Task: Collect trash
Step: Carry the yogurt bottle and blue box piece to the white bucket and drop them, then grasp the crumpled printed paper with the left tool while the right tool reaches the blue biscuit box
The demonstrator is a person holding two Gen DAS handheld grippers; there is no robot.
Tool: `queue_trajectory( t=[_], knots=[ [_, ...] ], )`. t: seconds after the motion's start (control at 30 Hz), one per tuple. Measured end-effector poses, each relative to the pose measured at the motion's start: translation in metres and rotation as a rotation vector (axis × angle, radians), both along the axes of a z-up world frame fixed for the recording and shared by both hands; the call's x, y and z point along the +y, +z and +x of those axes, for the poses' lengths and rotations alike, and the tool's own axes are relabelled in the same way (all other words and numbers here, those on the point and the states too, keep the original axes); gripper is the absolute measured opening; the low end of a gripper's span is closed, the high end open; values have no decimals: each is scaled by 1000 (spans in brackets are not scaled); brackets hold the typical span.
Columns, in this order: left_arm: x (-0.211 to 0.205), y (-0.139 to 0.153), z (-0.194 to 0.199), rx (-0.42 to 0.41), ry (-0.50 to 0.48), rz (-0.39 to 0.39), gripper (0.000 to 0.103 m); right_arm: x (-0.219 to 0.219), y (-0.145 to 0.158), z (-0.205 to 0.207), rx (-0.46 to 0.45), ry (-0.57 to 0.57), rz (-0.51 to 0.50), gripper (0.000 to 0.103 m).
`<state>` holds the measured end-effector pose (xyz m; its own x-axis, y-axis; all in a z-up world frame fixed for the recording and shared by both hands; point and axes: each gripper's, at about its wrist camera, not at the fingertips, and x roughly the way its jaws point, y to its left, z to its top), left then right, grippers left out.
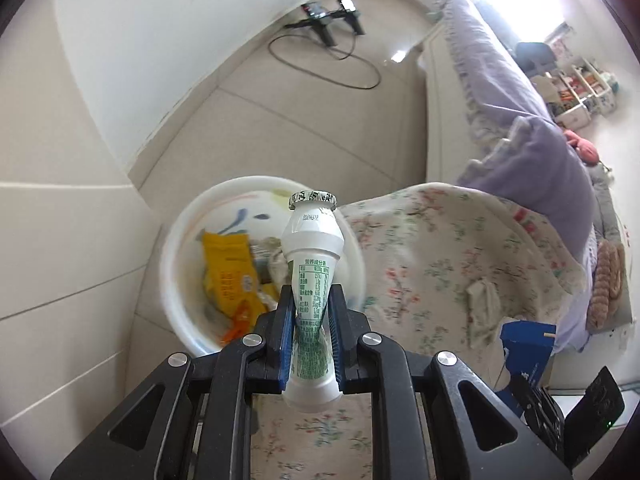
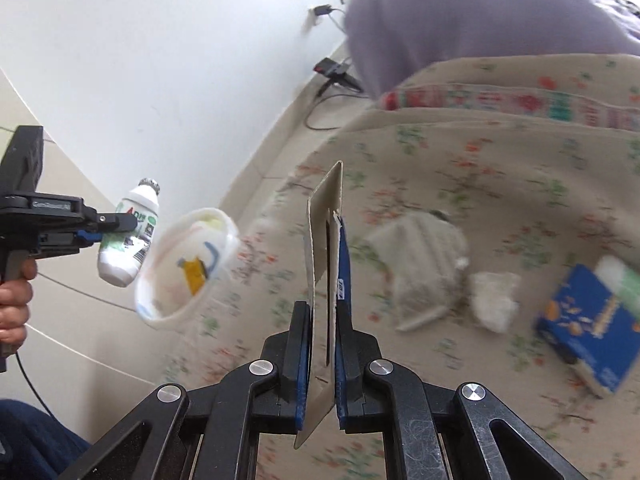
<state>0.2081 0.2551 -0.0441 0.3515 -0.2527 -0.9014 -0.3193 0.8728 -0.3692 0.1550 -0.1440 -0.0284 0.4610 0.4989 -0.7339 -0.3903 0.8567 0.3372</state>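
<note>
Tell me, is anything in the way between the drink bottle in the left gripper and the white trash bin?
Nothing visible. The left gripper holds the bottle right at the open bin beside the bed; its mouth is uncovered, with only wrappers lying inside.

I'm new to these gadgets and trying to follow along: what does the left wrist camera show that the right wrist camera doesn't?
Only the left wrist view: yellow wrappers inside the bin.

Only the right wrist view: the right gripper shut on a flattened carton, a blue box and crumpled tissues on the bed, a hand.

Both: the left gripper clamping a white bottle, the white bin, the floral bedspread.
</note>
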Motion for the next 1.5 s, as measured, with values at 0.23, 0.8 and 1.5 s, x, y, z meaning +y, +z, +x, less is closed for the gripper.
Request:
queue_trajectory(
  t=[0.23, 0.8, 1.5],
  knots=[
    [10, -25, 12, 58, -2, -16, 19, 70, -10, 2, 31, 85, 24, 9],
    [44, 15, -14, -65, 194, -28, 50, 217, -36, 43, 33, 179, 5, 23],
    [-60, 34, 7, -109, -53, 16, 50, 99, 5, 20, -4, 71, -83, 56]
  ],
)
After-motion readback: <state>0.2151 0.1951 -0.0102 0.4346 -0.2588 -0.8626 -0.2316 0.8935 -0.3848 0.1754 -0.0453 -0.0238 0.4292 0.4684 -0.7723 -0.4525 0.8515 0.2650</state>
